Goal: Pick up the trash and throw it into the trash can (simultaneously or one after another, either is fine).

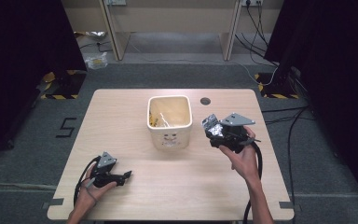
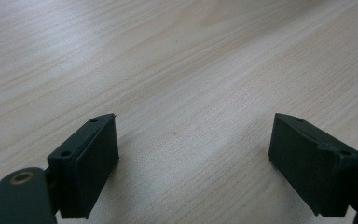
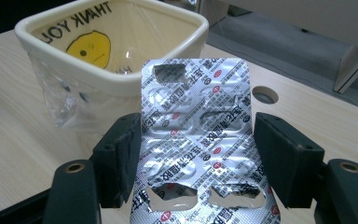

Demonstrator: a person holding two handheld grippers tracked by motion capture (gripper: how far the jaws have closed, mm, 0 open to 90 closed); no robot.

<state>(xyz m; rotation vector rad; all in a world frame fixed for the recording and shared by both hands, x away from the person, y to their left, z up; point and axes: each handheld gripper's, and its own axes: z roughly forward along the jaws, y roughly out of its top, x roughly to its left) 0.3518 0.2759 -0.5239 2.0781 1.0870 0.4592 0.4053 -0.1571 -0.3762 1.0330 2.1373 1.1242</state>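
A silver foil blister pack [image 3: 196,107], crumpled and with several torn-open pockets, stands upright between the jaws of my right gripper [image 3: 198,135], which is shut on its side edges. In the high view that gripper [image 1: 213,132] holds the pack [image 1: 212,125] above the table, just right of a cream square bin [image 1: 170,137]. The bin [image 3: 112,86] is lined with a clear bag printed with a yellow smiley. My left gripper [image 1: 127,175] rests low at the table's front left; its jaws [image 2: 193,135] stand wide open over bare wood.
The light wooden table [image 1: 191,186] has a round cable hole [image 1: 205,101] behind the right gripper, also visible past the pack [image 3: 265,94]. Black cables trail from both grippers toward the front edge. Desk legs and floor cables lie beyond the table.
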